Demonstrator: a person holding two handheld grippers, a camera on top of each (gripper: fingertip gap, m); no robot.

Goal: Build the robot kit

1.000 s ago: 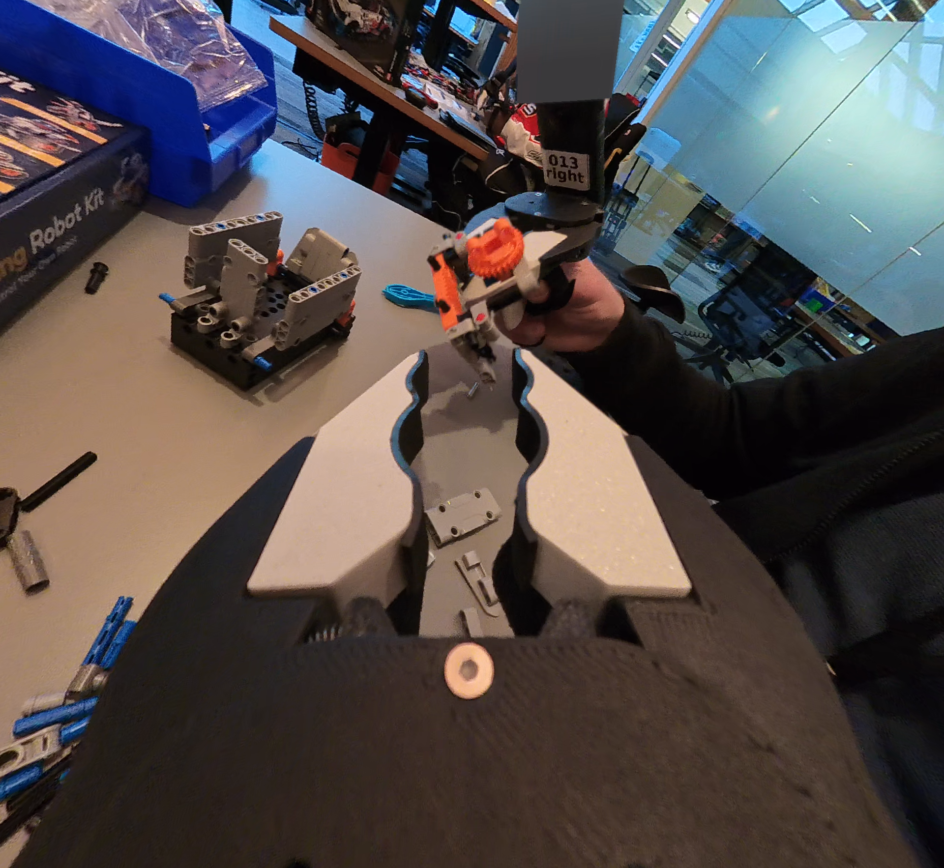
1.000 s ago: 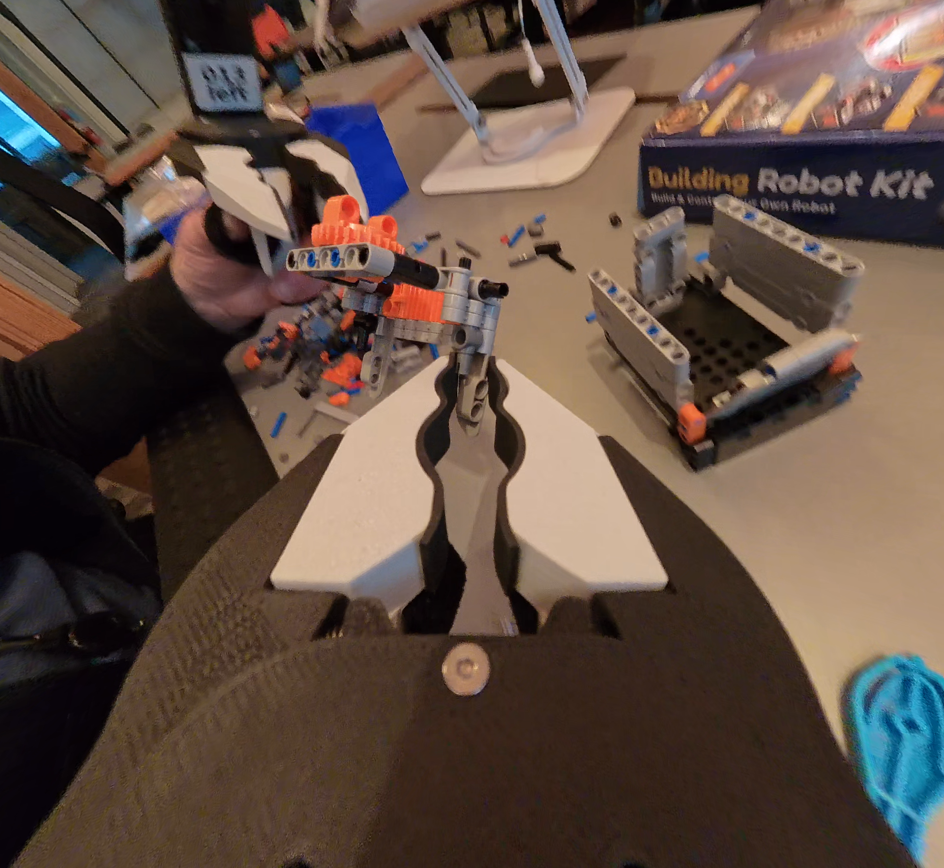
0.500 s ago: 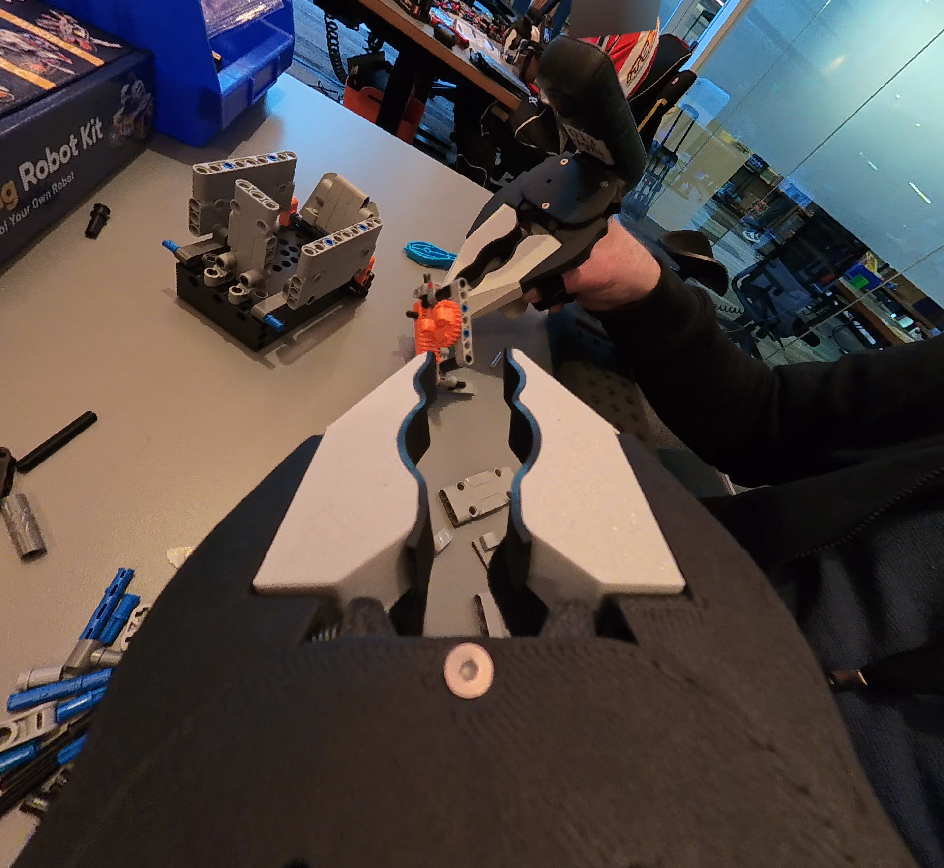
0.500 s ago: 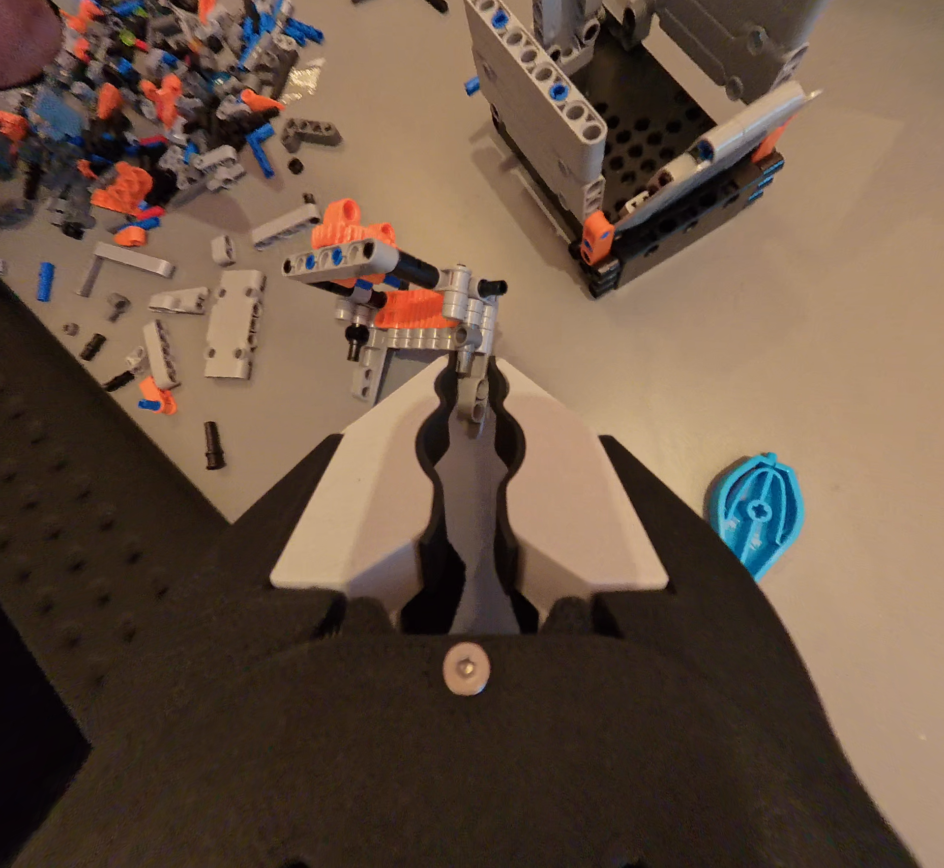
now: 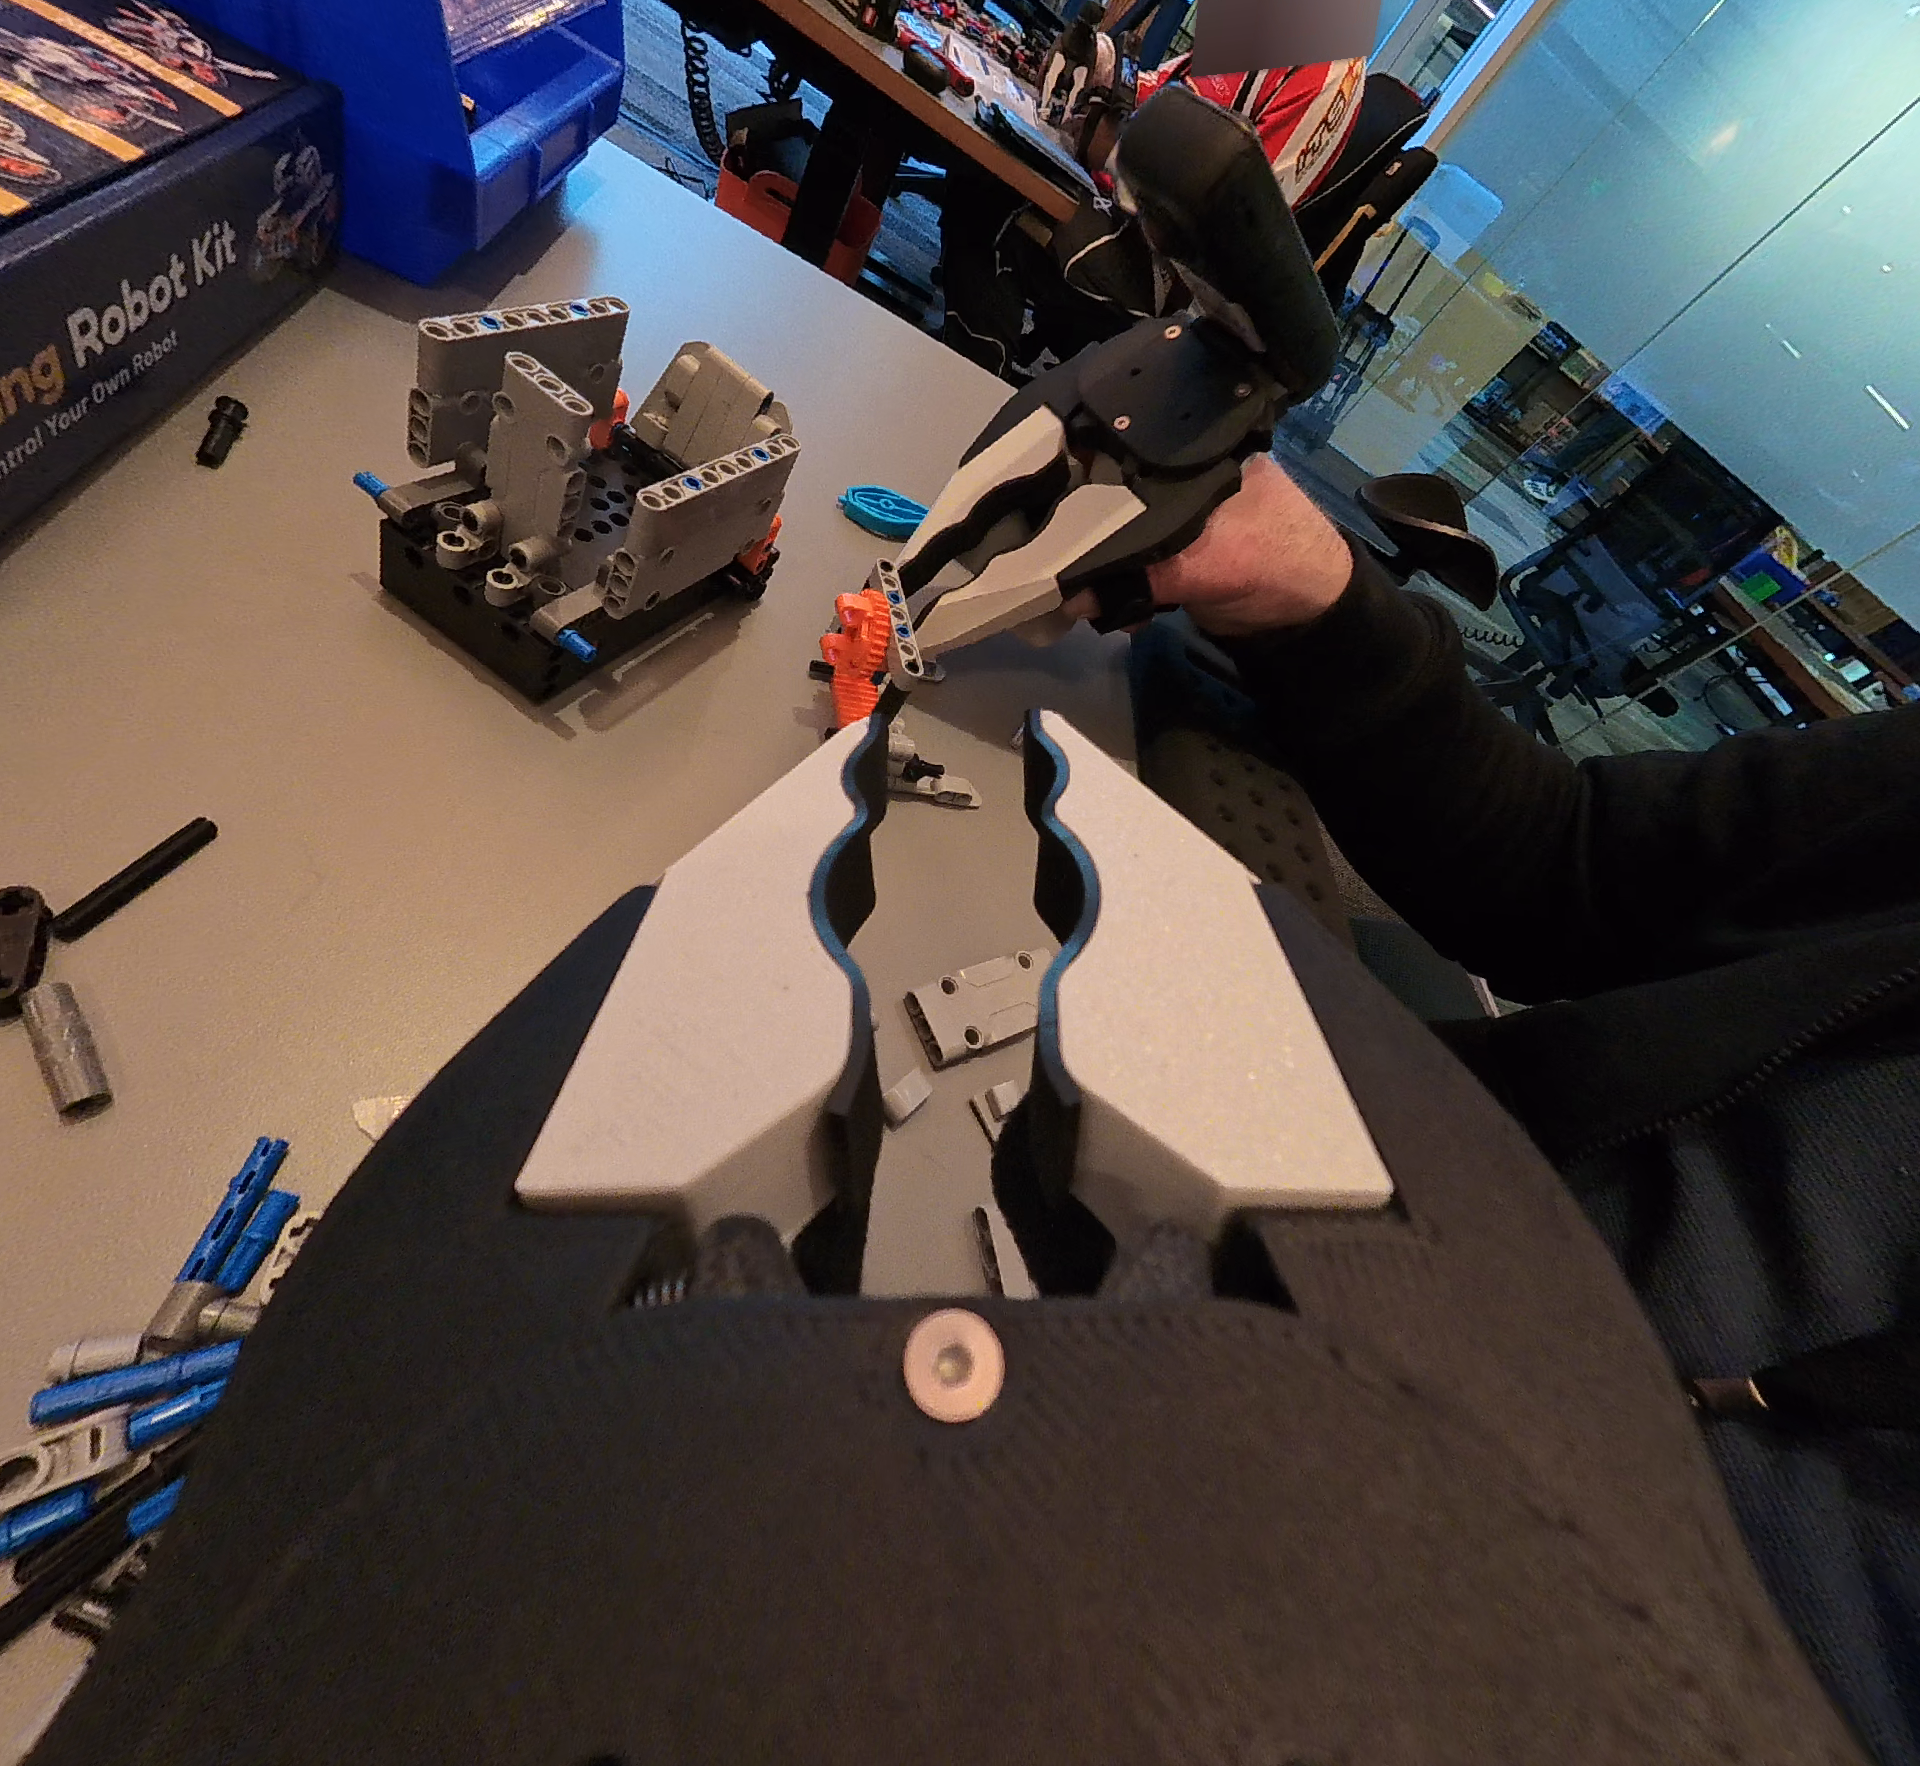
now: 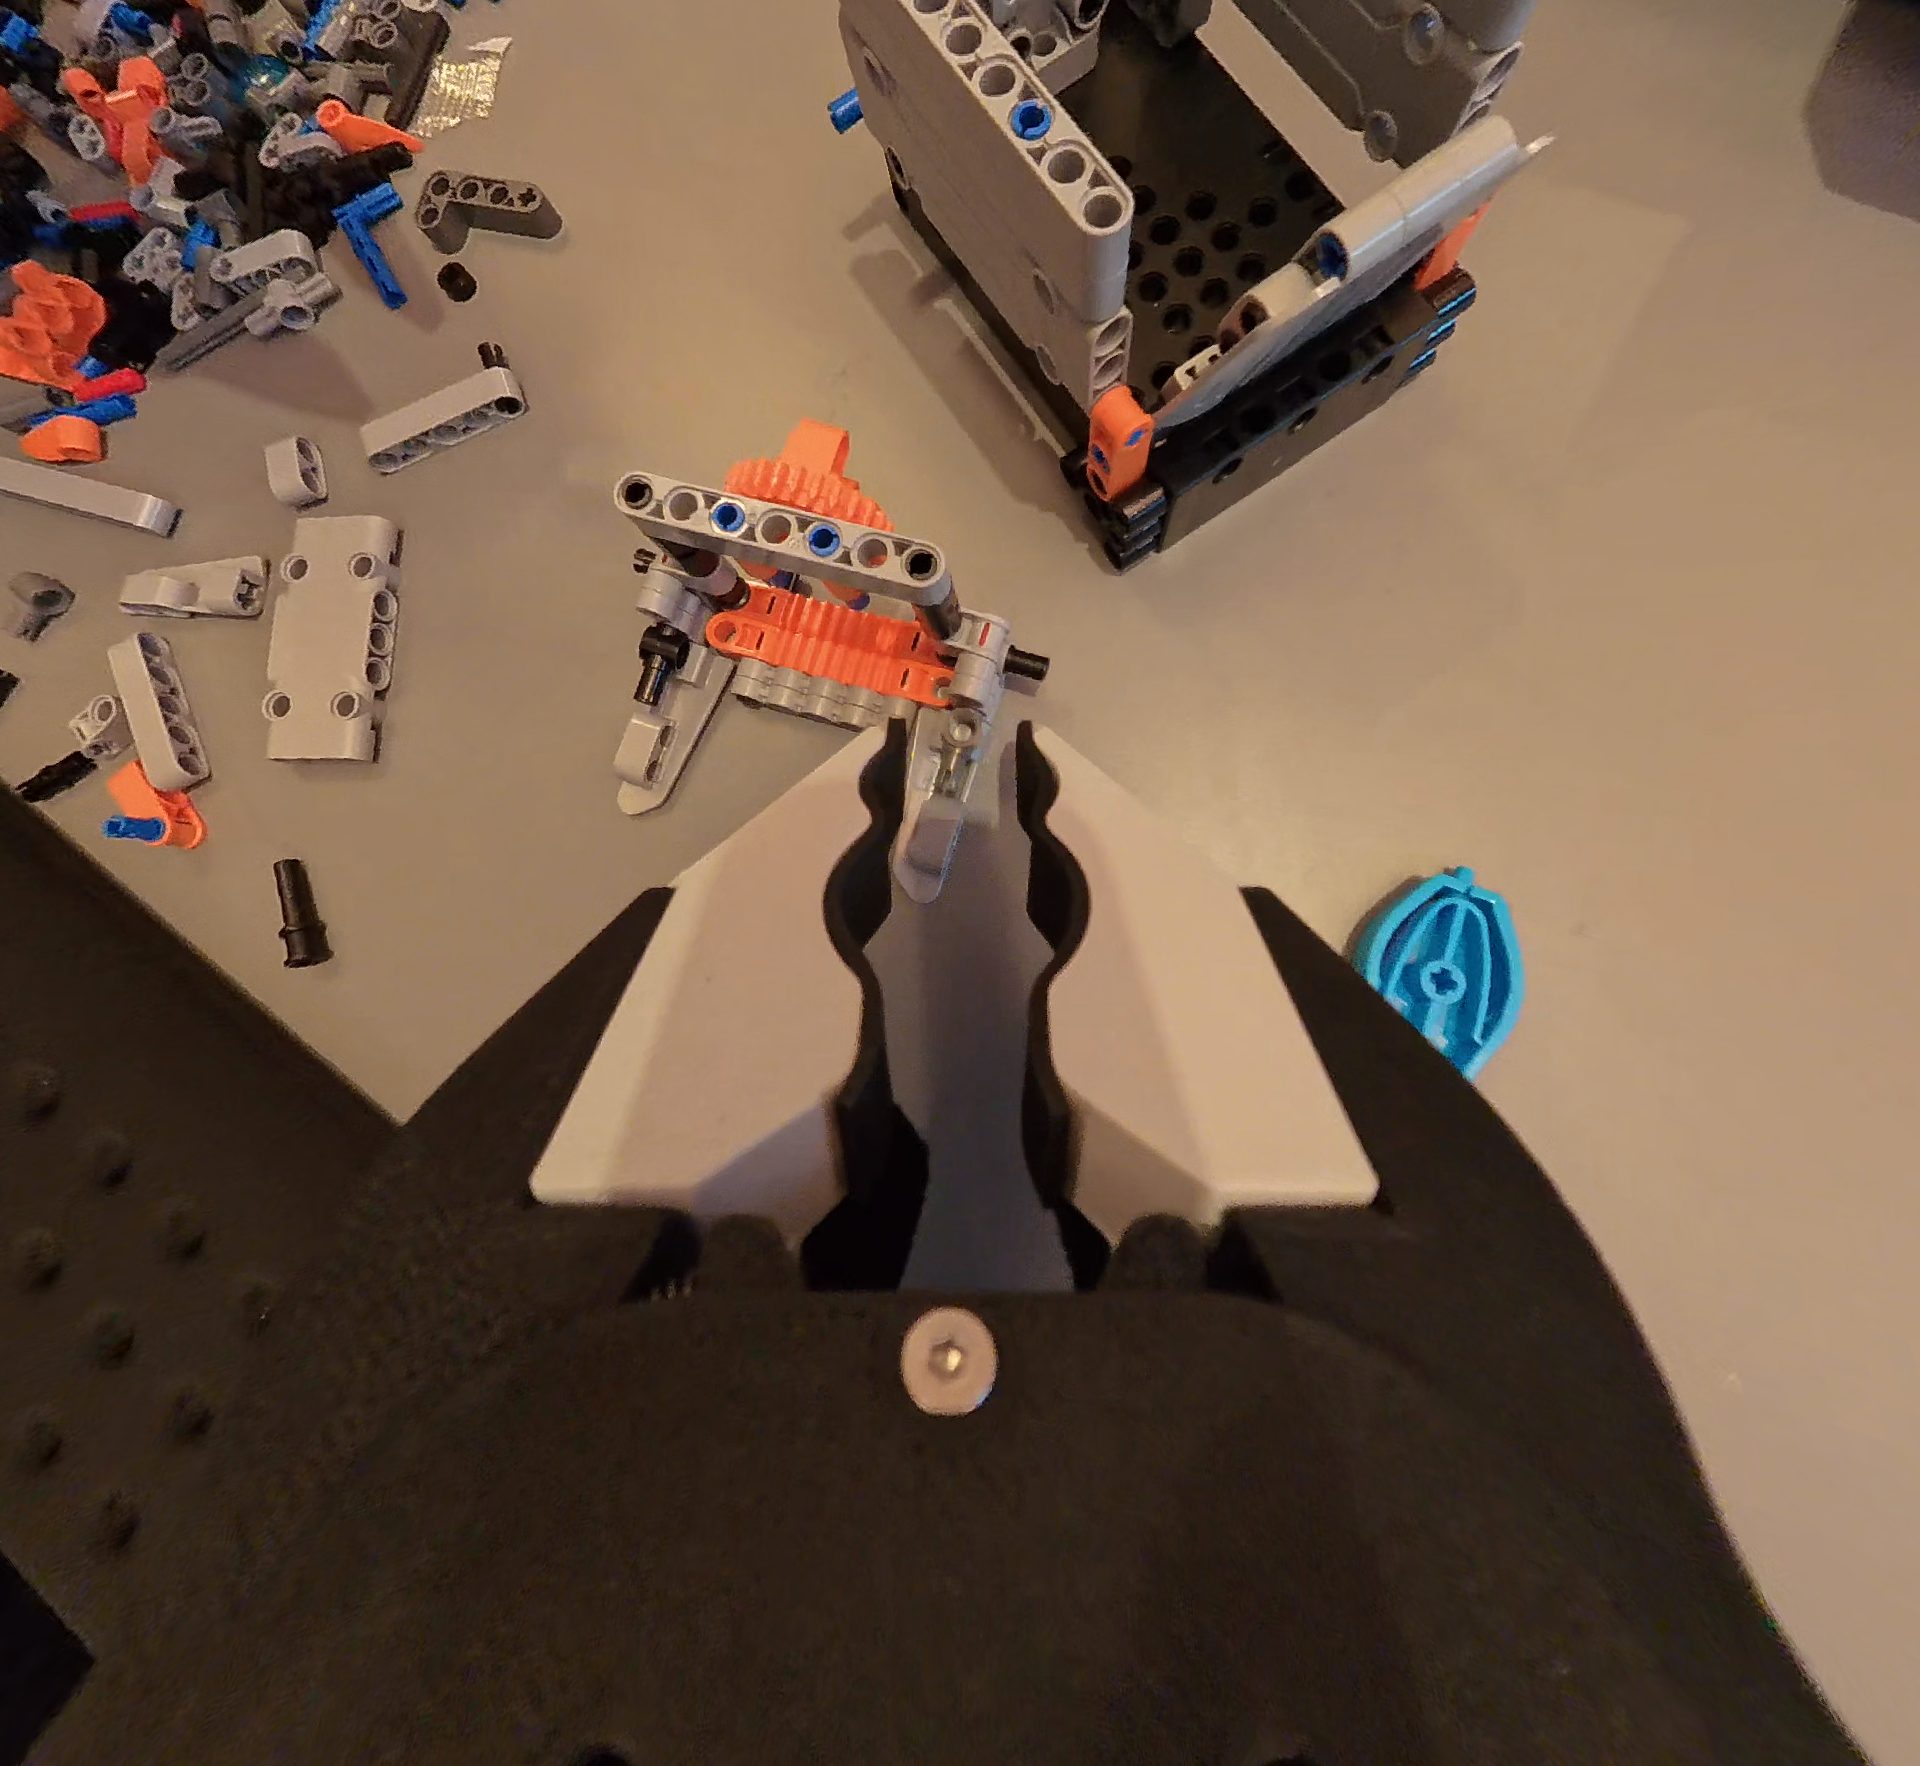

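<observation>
The small grey-and-orange toy-brick gear assembly (image 6: 810, 615), a plastic sub-build with an orange toothed rack, an orange gear wheel and a grey perforated beam across its top, sits on the grey tabletop (image 6: 1455, 677) near its middle, just in front of the near corner of the larger build. The right hand-held gripper (image 6: 951, 729) has its jaws parted around the assembly's grey leg at the right end; a gap shows on either side of that leg, so it is not clamped, though in the left wrist view the fingertips appear touching the grey beam. The left hand-held gripper (image 5: 956, 729) is spread apart and holds nothing, poised over loose grey plates just short of the assembly. By judgement the assembly is light and rigid in its parts but weak at the joints: pins and beams could pop loose under a twisting pull, and the smooth plastic may slip. The grey beam or the solid grey base under the rack looks the soundest hold; the thin legs look the poorest. Beyond it stands the black-based, grey-walled open box build (image 6: 1195, 189). A blue oval plastic piece (image 6: 1439, 968) lies towards the right edge, and a heap of mixed loose bricks (image 6: 177, 106) fills the far left corner.
</observation>
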